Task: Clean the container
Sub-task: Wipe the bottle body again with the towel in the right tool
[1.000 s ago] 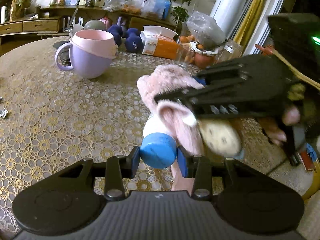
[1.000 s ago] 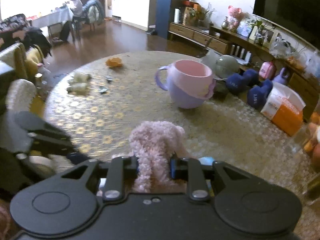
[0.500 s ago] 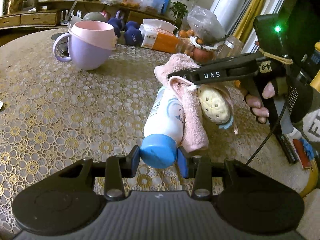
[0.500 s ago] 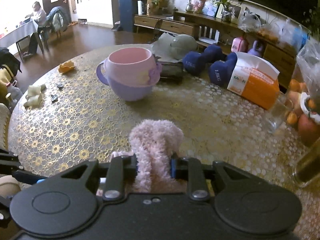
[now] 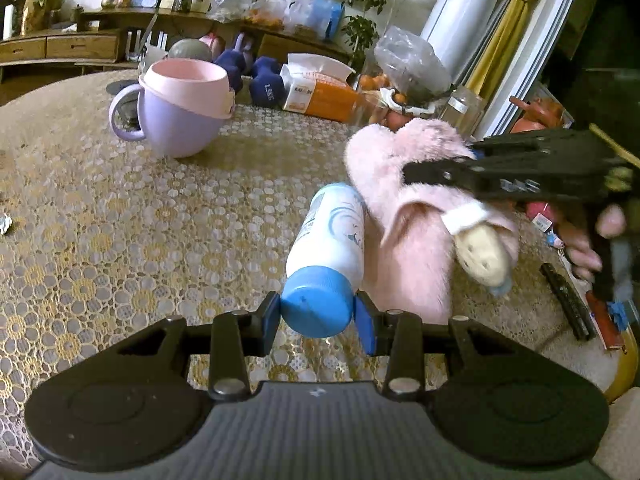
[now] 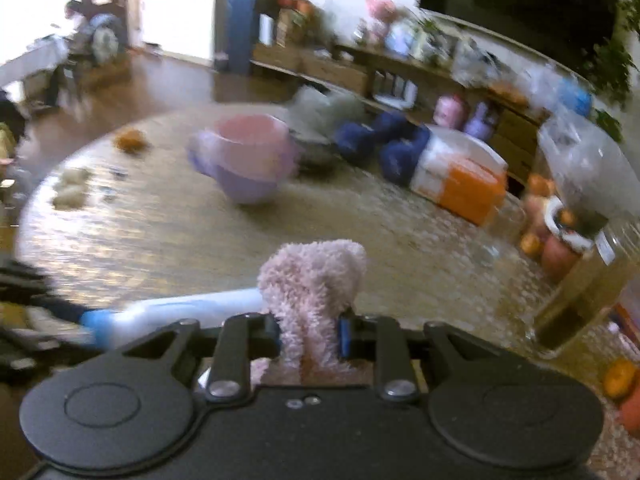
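Observation:
A white bottle (image 5: 334, 236) with a blue cap (image 5: 318, 300) lies lengthwise above the lace tablecloth, and my left gripper (image 5: 318, 314) is shut on that cap. A fluffy pink cloth (image 5: 404, 208) rests against the bottle's right side, pinched in my right gripper (image 5: 444, 174), which reaches in from the right. In the blurred right wrist view the pink cloth (image 6: 316, 292) stands up between the shut fingers of the right gripper (image 6: 308, 334), and the bottle (image 6: 180, 312) runs off to the left beneath it.
A lilac cup with a pink rim (image 5: 180, 110) stands at the back left. Dark blue dumbbells (image 5: 264, 82), an orange and white box (image 5: 320, 90), glass jars (image 5: 464, 106) and bagged fruit (image 5: 408, 64) crowd the far edge. A yellow-spotted object (image 5: 482, 256) hangs under the cloth.
The right gripper has slid the pink cloth up along the bottle toward its far end. The right wrist view swung and blurred. The left gripper kept its hold on the cap.

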`<action>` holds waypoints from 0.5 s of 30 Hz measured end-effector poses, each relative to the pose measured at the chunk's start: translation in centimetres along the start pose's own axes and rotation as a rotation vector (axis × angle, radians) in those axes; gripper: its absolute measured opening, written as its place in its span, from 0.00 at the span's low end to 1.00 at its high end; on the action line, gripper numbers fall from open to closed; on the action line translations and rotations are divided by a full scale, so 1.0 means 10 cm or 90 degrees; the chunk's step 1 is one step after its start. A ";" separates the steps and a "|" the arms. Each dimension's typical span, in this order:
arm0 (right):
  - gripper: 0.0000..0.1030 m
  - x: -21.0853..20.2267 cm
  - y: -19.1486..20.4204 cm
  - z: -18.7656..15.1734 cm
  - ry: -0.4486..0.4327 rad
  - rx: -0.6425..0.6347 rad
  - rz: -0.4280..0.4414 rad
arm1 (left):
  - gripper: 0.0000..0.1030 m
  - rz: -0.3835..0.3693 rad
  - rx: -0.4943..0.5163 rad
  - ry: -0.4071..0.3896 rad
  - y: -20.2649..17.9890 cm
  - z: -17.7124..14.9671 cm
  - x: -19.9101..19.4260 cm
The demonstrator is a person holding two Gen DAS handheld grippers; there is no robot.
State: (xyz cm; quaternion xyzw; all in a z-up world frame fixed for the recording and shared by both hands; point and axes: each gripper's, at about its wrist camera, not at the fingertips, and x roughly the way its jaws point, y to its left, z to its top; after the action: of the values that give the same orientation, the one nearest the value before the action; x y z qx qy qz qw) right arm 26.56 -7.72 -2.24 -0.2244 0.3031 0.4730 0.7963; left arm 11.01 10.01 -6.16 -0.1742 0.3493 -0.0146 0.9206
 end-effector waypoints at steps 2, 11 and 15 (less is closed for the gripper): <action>0.22 -0.08 0.16 0.02 -0.013 -0.014 0.029 | 0.38 -0.001 -0.001 -0.003 -0.01 0.01 -0.01; 0.22 -0.01 0.45 0.07 -0.033 -0.022 0.092 | 0.37 -0.005 0.013 -0.022 -0.08 0.12 -0.06; 0.22 0.10 0.39 0.05 -0.029 0.005 0.086 | 0.37 -0.005 0.017 -0.019 -0.12 0.16 -0.05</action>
State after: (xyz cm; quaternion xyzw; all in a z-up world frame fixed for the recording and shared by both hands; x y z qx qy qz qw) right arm 23.64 -4.99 -2.85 -0.1897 0.3009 0.5295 0.7701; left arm 11.76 9.49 -4.34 -0.1631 0.3343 -0.0203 0.9280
